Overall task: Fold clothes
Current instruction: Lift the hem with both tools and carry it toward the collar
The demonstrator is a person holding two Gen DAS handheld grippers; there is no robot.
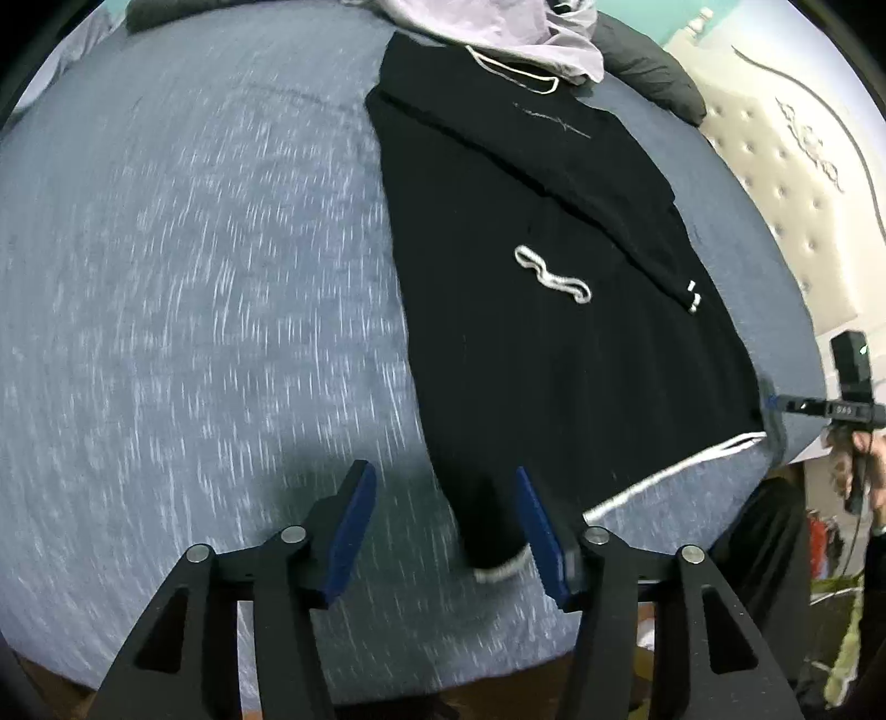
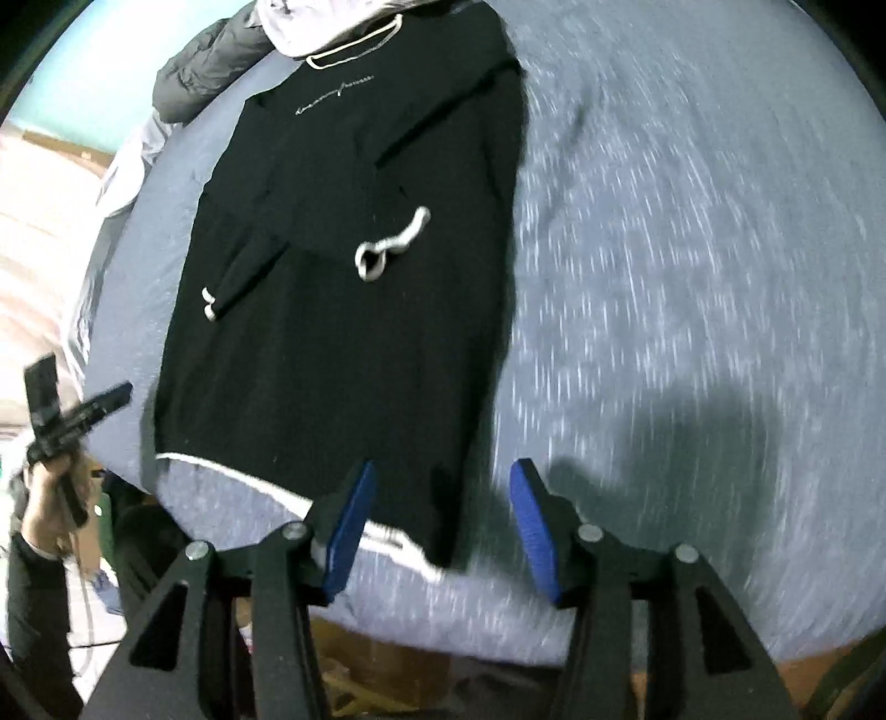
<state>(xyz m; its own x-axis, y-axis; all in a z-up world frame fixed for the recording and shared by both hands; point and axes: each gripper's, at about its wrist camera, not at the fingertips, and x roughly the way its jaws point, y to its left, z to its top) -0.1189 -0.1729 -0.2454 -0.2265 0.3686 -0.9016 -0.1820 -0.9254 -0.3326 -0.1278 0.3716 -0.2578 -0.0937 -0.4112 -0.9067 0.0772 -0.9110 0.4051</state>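
A black sweatshirt (image 1: 554, 343) (image 2: 343, 343) with white trim lies flat on a grey-blue bed (image 1: 194, 277) (image 2: 664, 249). Both sleeves are folded across its front, their white cuffs (image 1: 554, 277) (image 2: 387, 243) resting on the body. My left gripper (image 1: 448, 520) is open, with the left corner of the white hem (image 1: 498, 573) lying between its blue pads. My right gripper (image 2: 437, 515) is also open, and the hem's right corner (image 2: 410, 548) lies between its pads. Each gripper shows in the other's view, held in a hand at the bed's edge (image 1: 847, 410) (image 2: 72, 415). Both views are motion-blurred.
A lilac garment (image 1: 498, 27) (image 2: 310, 22) and a dark padded jacket (image 1: 648, 72) (image 2: 210, 61) lie at the far end, by the sweatshirt's collar. A cream tufted headboard (image 1: 775, 183) borders one side. The bed's near edge runs just under the grippers.
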